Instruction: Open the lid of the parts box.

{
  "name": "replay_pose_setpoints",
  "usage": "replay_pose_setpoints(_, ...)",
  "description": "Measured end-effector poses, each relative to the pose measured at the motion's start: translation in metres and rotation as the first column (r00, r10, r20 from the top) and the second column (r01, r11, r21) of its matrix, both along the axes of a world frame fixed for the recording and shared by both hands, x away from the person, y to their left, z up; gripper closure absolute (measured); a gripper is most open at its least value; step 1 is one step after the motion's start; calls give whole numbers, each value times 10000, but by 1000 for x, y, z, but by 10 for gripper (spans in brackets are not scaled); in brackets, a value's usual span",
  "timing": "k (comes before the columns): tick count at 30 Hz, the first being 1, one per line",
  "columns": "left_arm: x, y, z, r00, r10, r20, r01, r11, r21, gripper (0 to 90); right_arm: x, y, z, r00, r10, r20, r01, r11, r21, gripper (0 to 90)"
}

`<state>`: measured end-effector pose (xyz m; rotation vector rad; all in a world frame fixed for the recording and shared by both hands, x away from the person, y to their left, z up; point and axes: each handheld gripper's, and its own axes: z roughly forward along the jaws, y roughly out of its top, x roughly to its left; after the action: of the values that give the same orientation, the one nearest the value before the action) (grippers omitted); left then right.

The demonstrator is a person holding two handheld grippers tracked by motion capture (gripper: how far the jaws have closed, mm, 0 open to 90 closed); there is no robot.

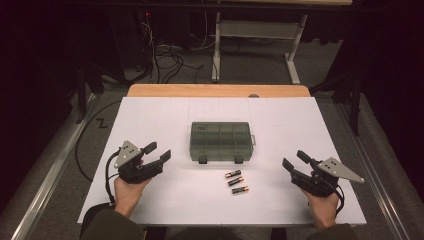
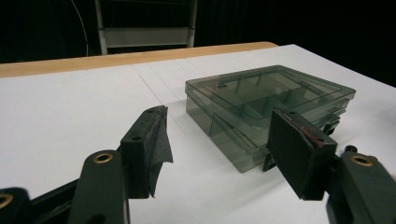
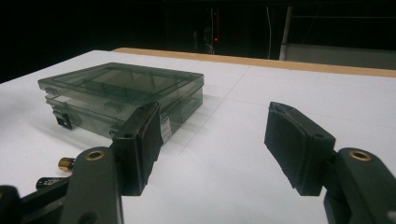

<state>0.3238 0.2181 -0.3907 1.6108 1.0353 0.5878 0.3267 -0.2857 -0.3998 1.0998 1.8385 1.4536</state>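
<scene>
A smoky translucent compartment box (image 1: 220, 141) lies closed in the middle of the white table (image 1: 150, 120). Three black batteries with copper ends (image 1: 236, 182) lie in a short column just in front of it. My left gripper (image 1: 157, 152) rests at the table's left, jaws wide apart and empty, pointing toward the box (image 2: 266, 107). My right gripper (image 1: 296, 160) rests at the right, also open and empty. In the right gripper view the box (image 3: 121, 93) sits ahead to the left, and a battery tip (image 3: 65, 163) peeks out beside the left jaw.
The white table surface ends in a wooden strip (image 1: 220, 90) at the far edge. Beyond it stand a metal frame leg (image 1: 216, 50) and tangled floor cables (image 1: 167, 57). A black cable (image 1: 85, 145) loops off the table's left side.
</scene>
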Motion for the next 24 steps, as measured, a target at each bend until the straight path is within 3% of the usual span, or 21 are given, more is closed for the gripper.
replay_pose_setpoints(14, -1, 2, 1, 9998, -3, -196, -3, 9996, -281, 385, 0, 2, 0, 10000, 89, -17, -89, 9999, -95, 373)
replay_pose_setpoints(19, -1, 1, 1, 9998, -67, -171, 65, 9999, -101, 385, 0, 2, 0, 10000, 23, -48, -24, 9999, -127, 373)
replay_pose_setpoints(24, 0, 1, 0, 9994, 195, -291, -193, 9998, 60, 354, 0, 3, 0, 9999, -51, -121, 49, 9998, -168, 380)
